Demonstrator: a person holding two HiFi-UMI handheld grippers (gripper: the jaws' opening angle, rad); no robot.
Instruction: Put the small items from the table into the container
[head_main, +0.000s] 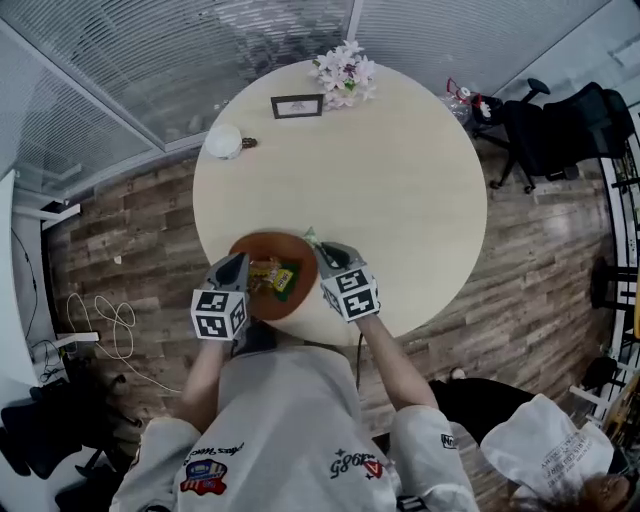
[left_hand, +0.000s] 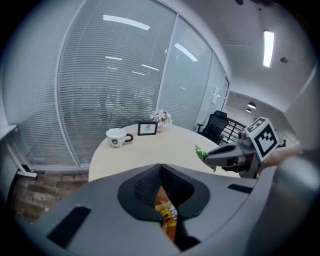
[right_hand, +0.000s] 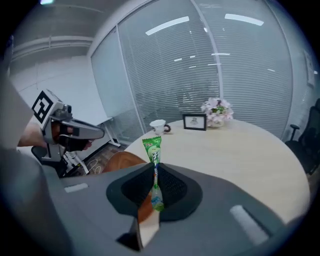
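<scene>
**Orientation.** The green packet (right_hand: 153, 150) is clamped in the right gripper (head_main: 322, 250). Its pads press on the packet's lower half. The long axis runs along the jaws. The printed upper end sticks out past the jaw tips and points away from the person, toward the far side of the table (head_main: 410, 190). The packet is off the tabletop, at the right rim of the bowl (head_main: 262, 240).

**Left gripper.** The left gripper (head_main: 240, 262) hangs over the bowl's left rim. Its jaws are together with nothing pinched between the pads. The bowl's contents show through the slit below them.

**Count.**
- Green packet: one, in the right gripper.
- Yellow packets (head_main: 270, 275): at least two lie in the bowl. The exact number cannot be told.
- Bowl: one.
- Grippers: two.
- Mug (head_main: 223, 141), frame (head_main: 297, 105) and flowers (head_main: 345, 72): one each.

**Edges and room.**
- The bowl sits at the near edge of the round table, just in front of the person and between the two grippers.
- The mug stands at the far left edge. The frame and the flowers stand at the far edge.
- All three are well apart from the bowl, with a wide stretch of bare tabletop between.
- The right half of the table is open as far as its rim.
</scene>
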